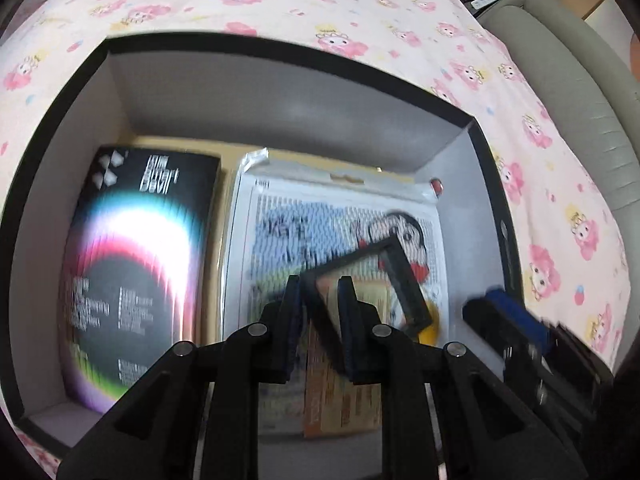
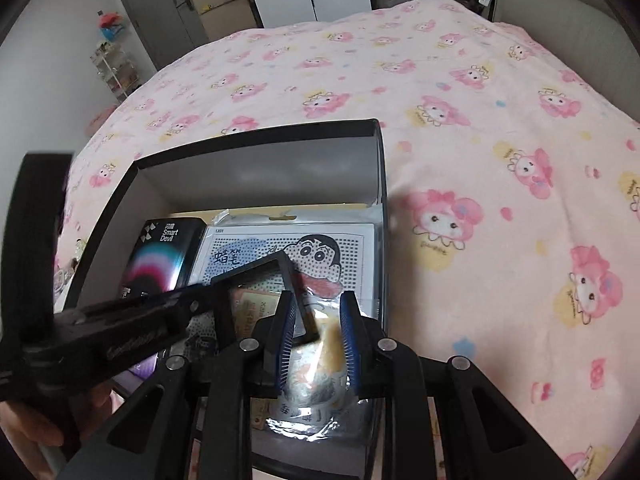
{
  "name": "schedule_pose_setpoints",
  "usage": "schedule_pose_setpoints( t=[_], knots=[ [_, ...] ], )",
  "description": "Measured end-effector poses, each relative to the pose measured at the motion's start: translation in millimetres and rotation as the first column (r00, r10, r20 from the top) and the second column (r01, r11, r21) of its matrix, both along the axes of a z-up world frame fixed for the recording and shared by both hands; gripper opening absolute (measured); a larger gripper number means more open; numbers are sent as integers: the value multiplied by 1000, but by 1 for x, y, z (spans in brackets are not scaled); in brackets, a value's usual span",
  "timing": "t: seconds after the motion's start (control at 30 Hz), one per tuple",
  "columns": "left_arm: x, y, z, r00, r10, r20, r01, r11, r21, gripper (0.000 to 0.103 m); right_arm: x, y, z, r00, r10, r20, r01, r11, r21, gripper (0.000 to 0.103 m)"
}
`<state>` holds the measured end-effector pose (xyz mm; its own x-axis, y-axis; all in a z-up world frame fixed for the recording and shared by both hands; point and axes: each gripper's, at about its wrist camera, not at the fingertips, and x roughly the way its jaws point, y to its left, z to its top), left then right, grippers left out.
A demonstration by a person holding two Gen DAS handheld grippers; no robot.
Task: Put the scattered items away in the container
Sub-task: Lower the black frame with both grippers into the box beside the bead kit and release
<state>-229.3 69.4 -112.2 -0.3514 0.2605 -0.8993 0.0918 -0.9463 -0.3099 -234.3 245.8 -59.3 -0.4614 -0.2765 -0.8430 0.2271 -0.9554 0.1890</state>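
Left gripper (image 1: 318,292) over the box, fingers (image 1: 290,320) pinching the edge of a small black-framed tray (image 1: 404,280), held tilted above the contents. Right gripper (image 2: 318,312) hangs at the box's near right, fingers (image 2: 349,336) spread, gripping nothing. Inside the black box (image 2: 256,142): the Smart Devil carton (image 1: 136,272) on the left, the cartoon bead-kit packet (image 1: 320,216) beside it. Beyond, the pink cartoon-print bedspread (image 2: 460,100) carries the box
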Motion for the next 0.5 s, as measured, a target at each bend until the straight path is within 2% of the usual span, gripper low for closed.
schedule_pose_setpoints(
  t=[0.13,0.17,0.2,0.23,0.3,0.37,0.43,0.5],
  knots=[
    [-19,13,-9,997,-56,55,57,998,-17,16,0,-12,-6,999,42,1,-42,997,69,20],
    [-22,19,-10,994,-93,65,94,995,-17,16,0,-17,-10,997,71,36,-73,995,66,20],
    [-23,25,-10,990,-119,70,120,993,-10,16,1,-22,-13,994,93,54,-96,994,54,20],
    [-22,29,-10,986,-147,77,147,989,6,16,3,-26,-13,992,111,67,-115,992,52,24],
    [-20,35,-9,976,-202,87,199,979,40,15,6,-31,-14,990,126,69,-132,987,95,26],
    [-20,36,-7,970,-225,90,222,974,41,15,8,-32,-16,988,143,65,-150,982,111,26],
    [-21,35,-3,974,-215,75,214,977,19,15,7,-25,-13,989,130,70,-135,989,62,26],
    [-27,31,3,981,-188,47,187,982,8,15,5,-11,-5,996,67,53,-67,998,-1,26]
  ],
)
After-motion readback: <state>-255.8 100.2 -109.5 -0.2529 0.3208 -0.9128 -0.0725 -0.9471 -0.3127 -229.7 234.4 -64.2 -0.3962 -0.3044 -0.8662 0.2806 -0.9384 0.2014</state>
